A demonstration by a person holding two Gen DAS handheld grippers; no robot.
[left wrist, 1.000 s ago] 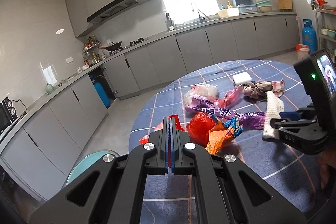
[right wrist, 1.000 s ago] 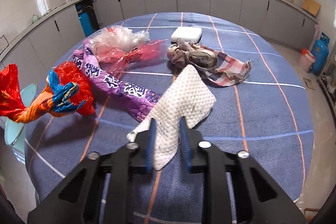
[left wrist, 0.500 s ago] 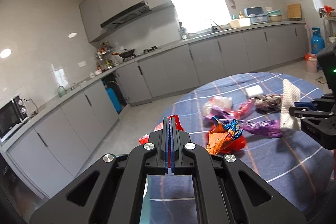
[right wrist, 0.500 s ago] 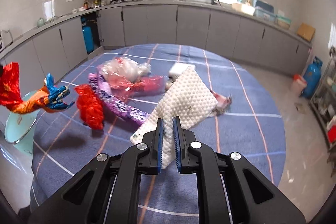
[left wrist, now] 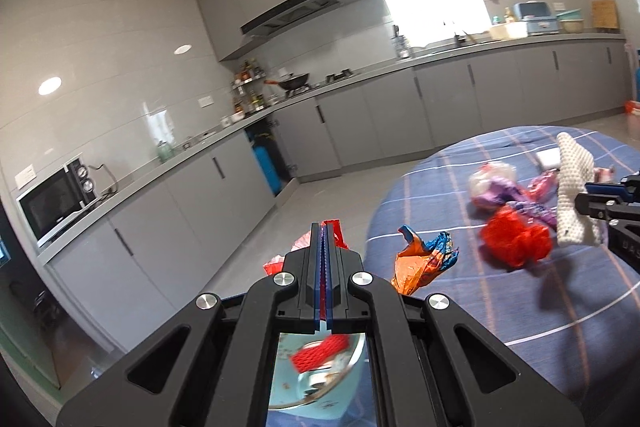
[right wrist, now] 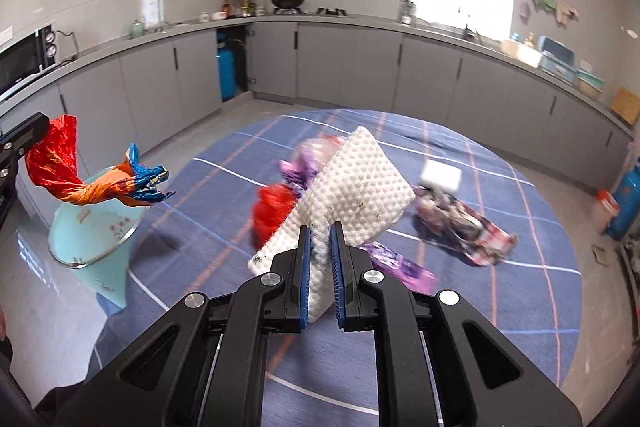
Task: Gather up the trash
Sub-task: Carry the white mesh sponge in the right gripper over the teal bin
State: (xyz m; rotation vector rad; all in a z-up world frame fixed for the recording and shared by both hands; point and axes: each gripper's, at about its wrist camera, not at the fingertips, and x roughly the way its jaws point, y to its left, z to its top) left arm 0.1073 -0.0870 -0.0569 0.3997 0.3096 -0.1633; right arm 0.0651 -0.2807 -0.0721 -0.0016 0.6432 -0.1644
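My left gripper (left wrist: 324,227) is shut on a crumpled red, orange and blue foil wrapper (left wrist: 424,261). The wrapper (right wrist: 80,175) hangs in the air beside the table, above a teal bin (right wrist: 96,227). Through the left gripper's frame I see the bin (left wrist: 316,387) with a red mesh piece inside. My right gripper (right wrist: 320,231) is shut on a white bumpy foam sheet (right wrist: 360,183), held up over the table. In the left wrist view the right gripper (left wrist: 608,203) and its sheet (left wrist: 572,187) show at the right edge.
A round table with a blue checked cloth (right wrist: 500,307) carries a red bag (right wrist: 272,211), a purple wrapper (right wrist: 400,269), a checked rag (right wrist: 464,227) and a white box (right wrist: 440,175). Grey cabinets line the walls. A blue gas cylinder (right wrist: 626,203) stands at the right.
Both grippers rose and swung left. The foil wrapper went from over the table to over the teal bin. The right gripper's jaws tightened on the white sheet and lifted it.
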